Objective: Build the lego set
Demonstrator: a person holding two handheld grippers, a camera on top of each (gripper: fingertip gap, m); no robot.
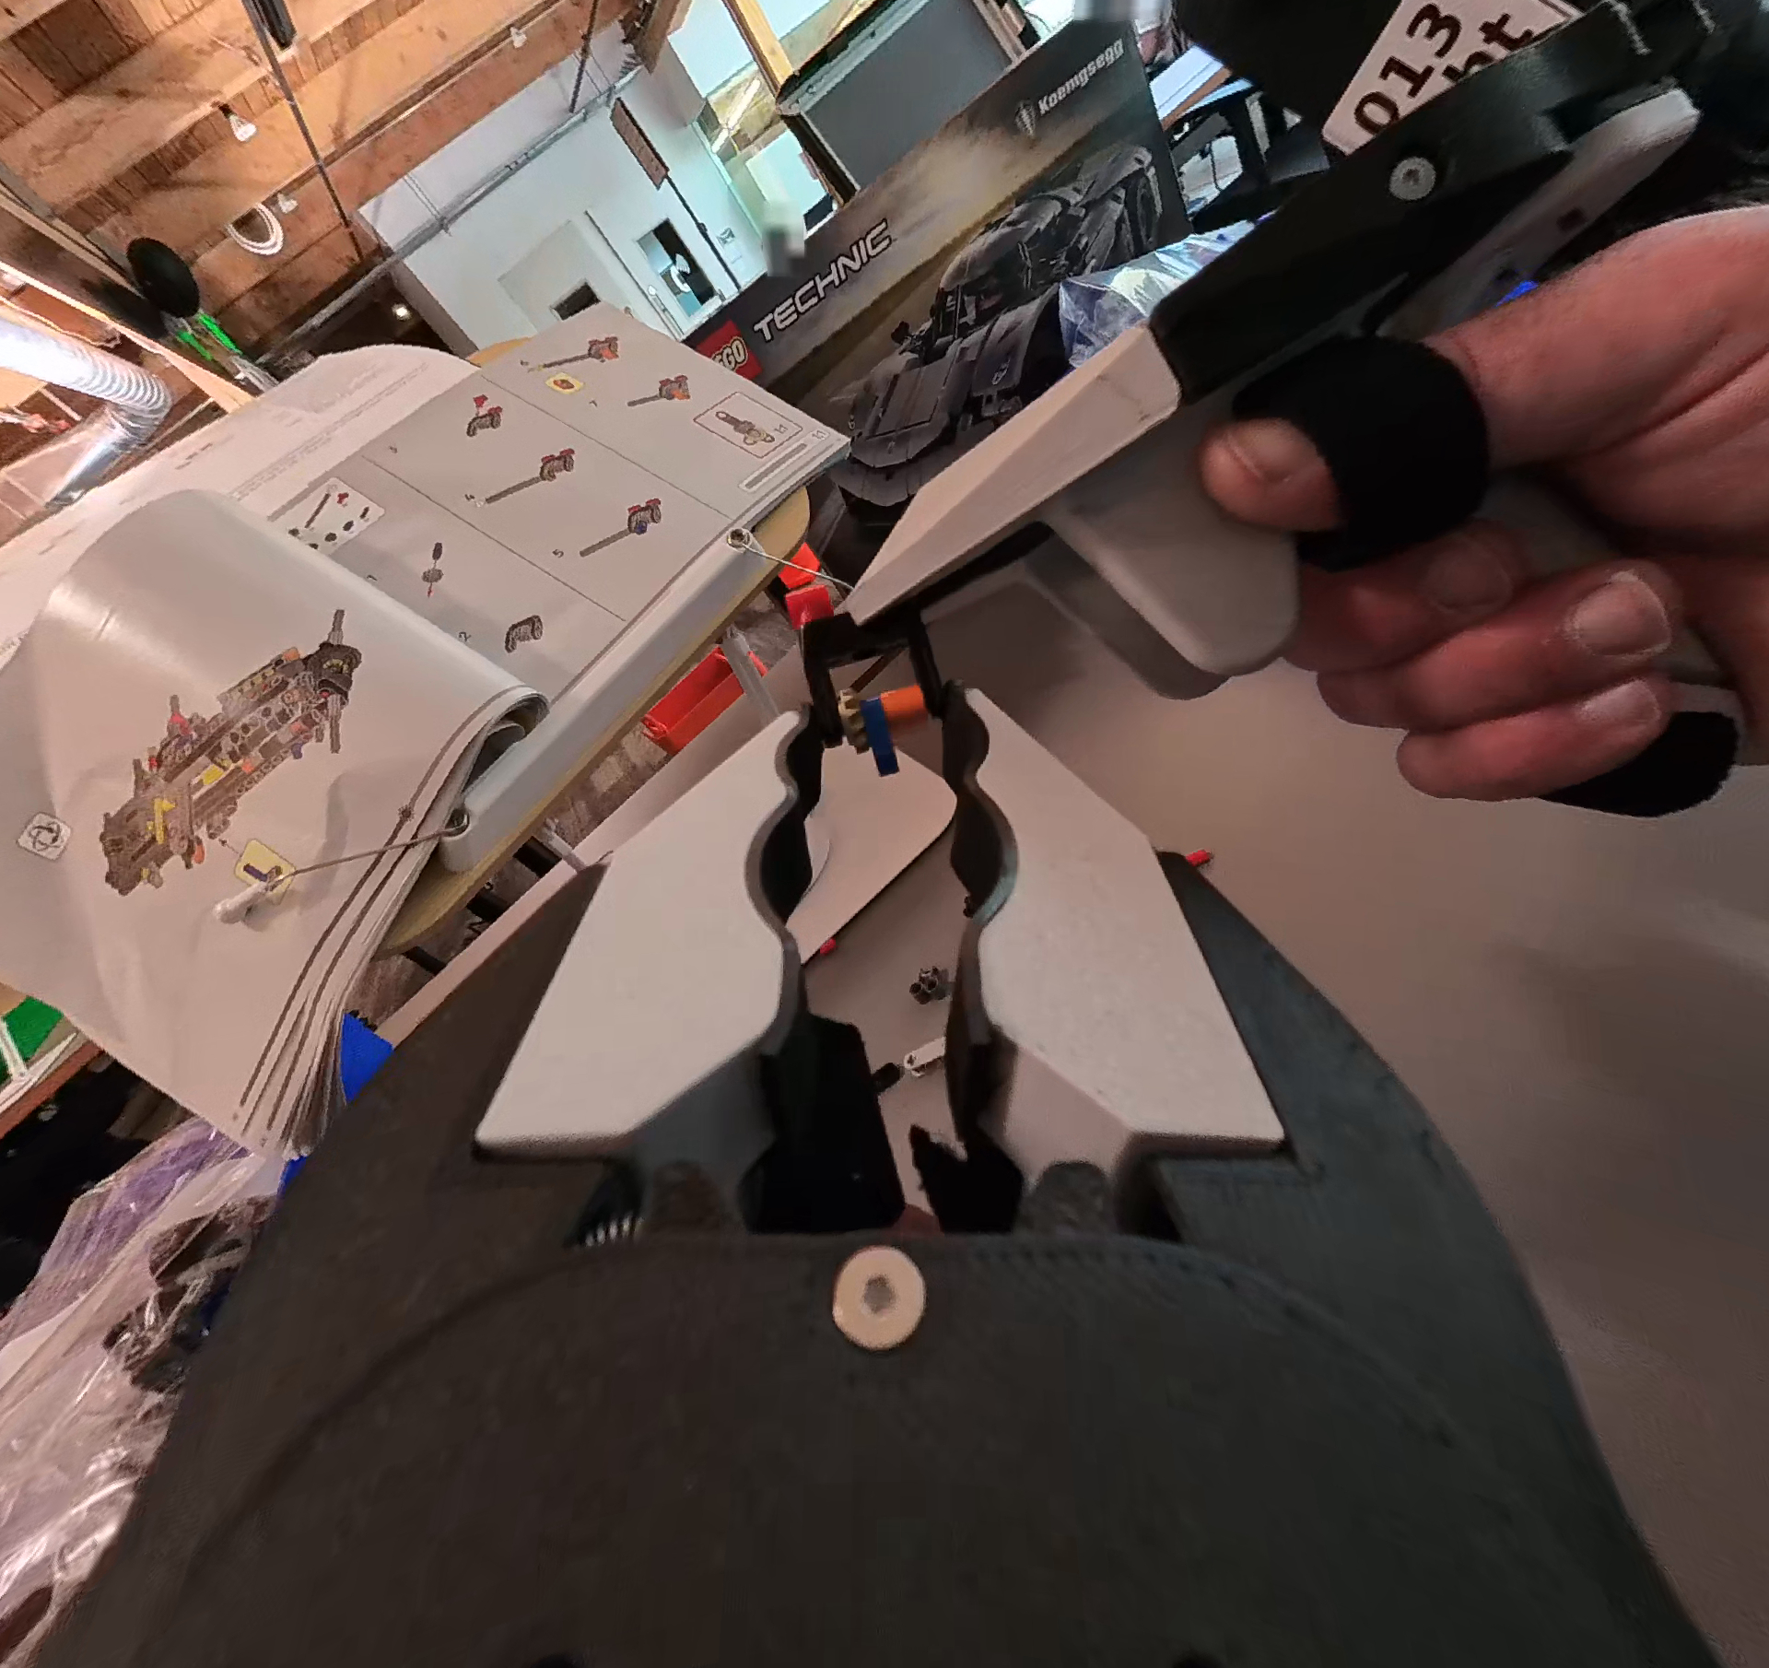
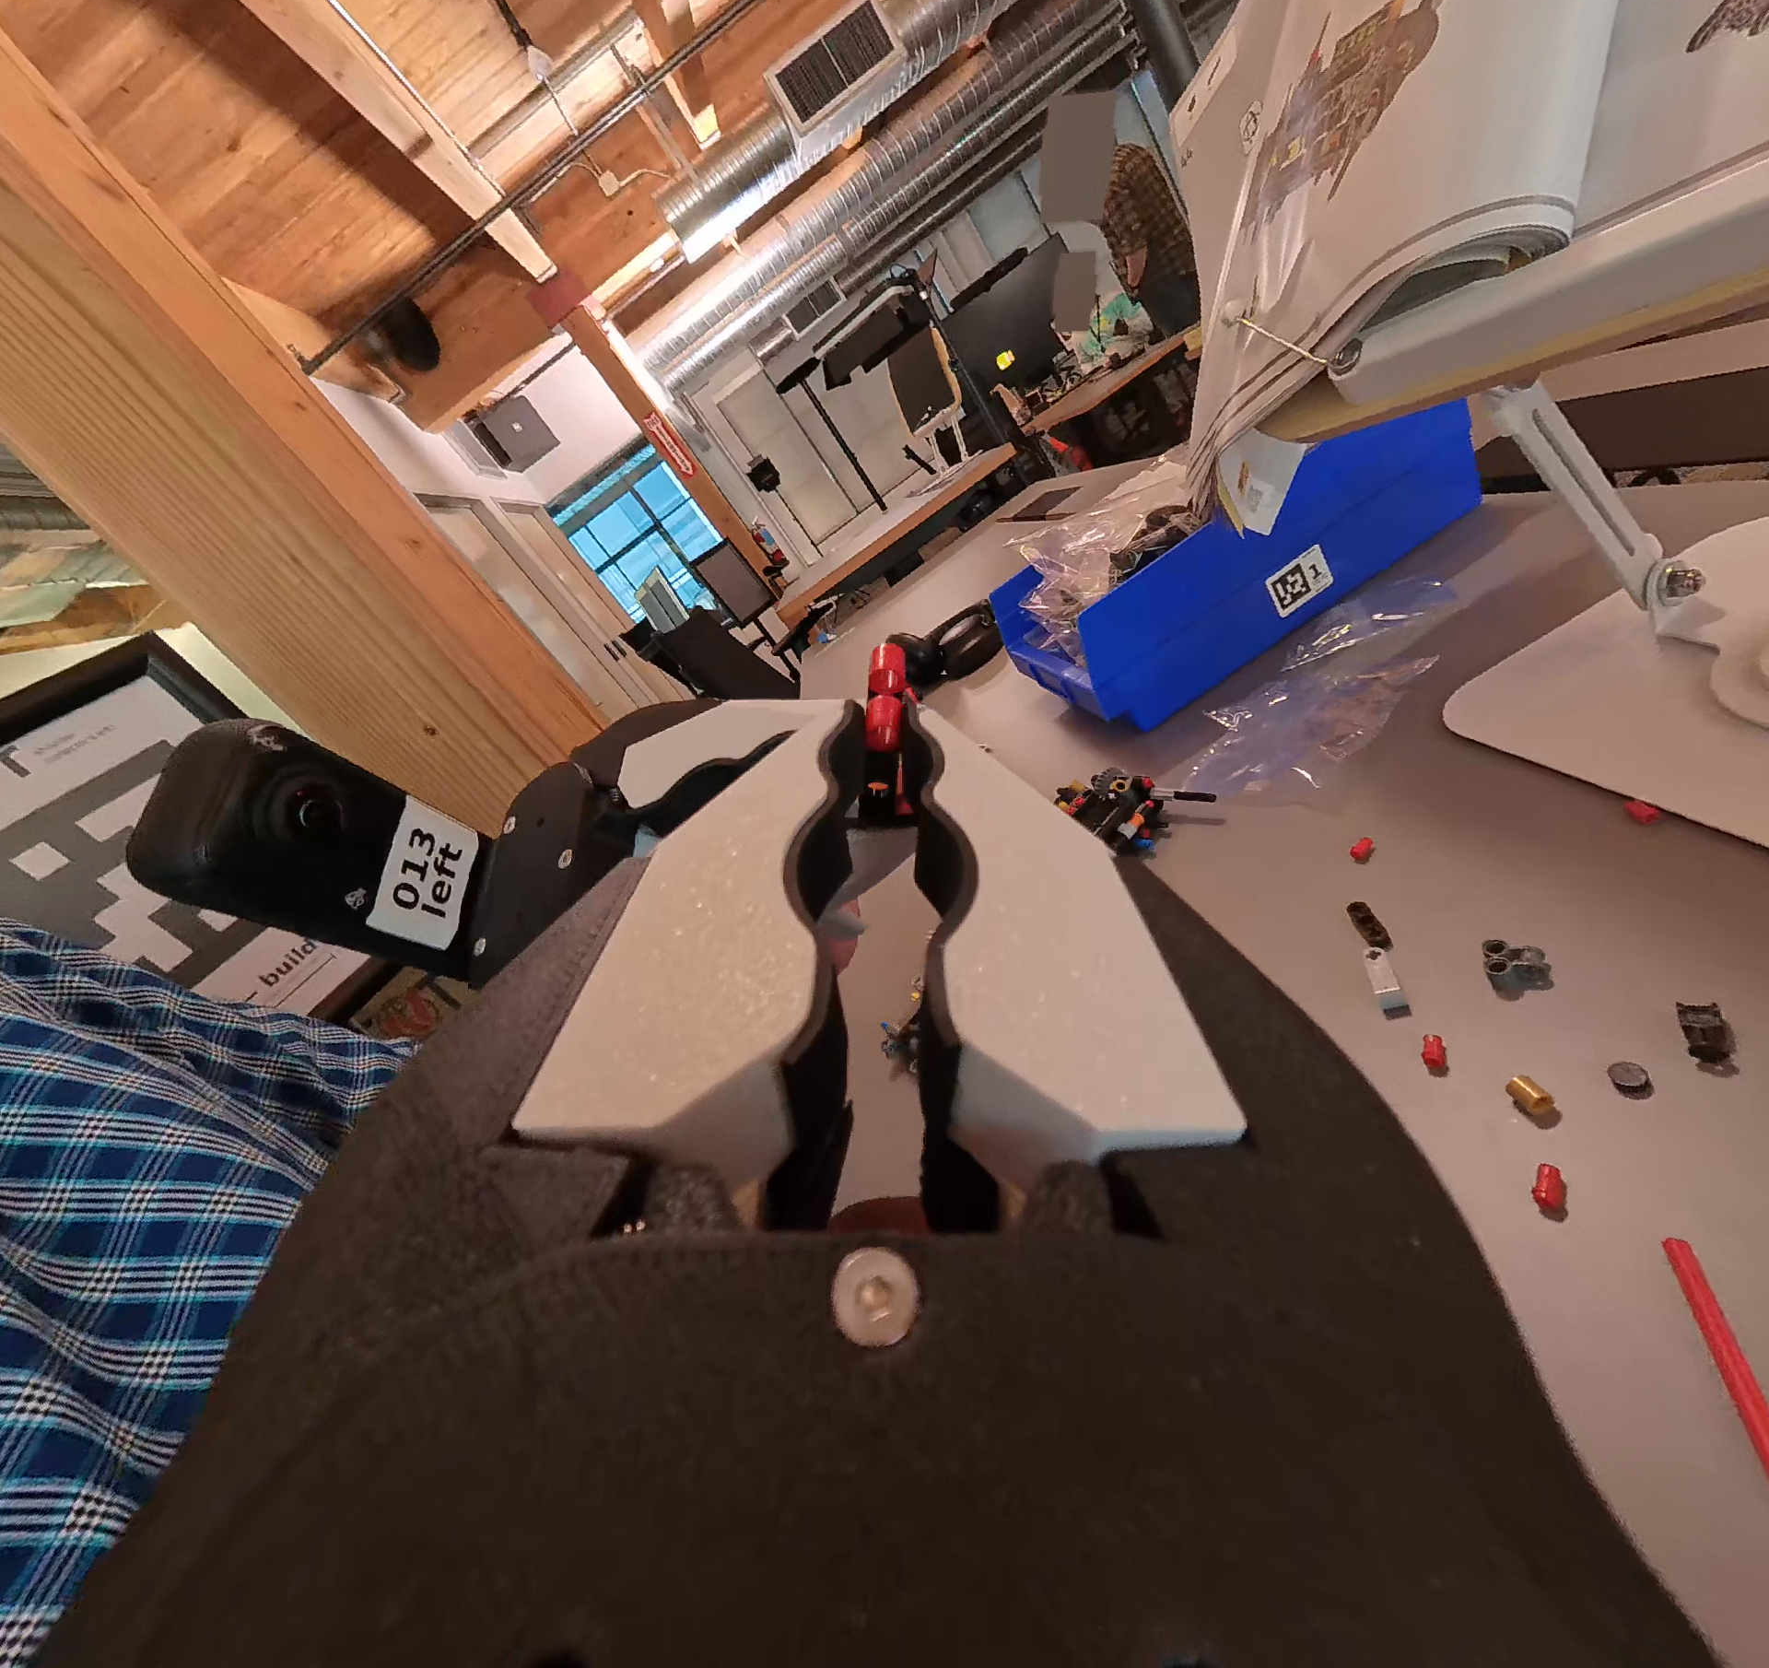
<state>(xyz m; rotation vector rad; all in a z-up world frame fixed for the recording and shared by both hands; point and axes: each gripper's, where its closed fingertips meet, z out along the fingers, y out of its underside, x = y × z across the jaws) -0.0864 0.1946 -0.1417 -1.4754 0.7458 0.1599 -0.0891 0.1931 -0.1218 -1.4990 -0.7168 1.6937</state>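
A small lego assembly (image 1: 876, 712) is a black frame with a tan gear, a blue piece and an orange piece on an axle. My left gripper (image 1: 881, 722) is shut on its two black sides and holds it above the grey table (image 1: 1340, 952). My right gripper (image 1: 862, 612) comes in from the upper right, its tip closed on the top of the frame beside a red piece (image 1: 809, 607). In the right wrist view my right gripper (image 2: 885, 727) is shut on the assembly's red pieces (image 2: 883, 722), with black and orange parts behind them.
The open instruction book (image 1: 383, 569) sits on a stand (image 2: 1627, 712). A blue bin (image 2: 1235, 588) with bags, a small sub-assembly (image 2: 1115, 803), several loose parts (image 2: 1512, 961) and a red axle (image 2: 1723, 1354) lie on the table. The set's box (image 1: 957, 282) stands behind. Left and right tips are no more than a few centimetres apart. Left tips and right tips are each some 20 centimetres from the red axle (image 2: 1723, 1354).
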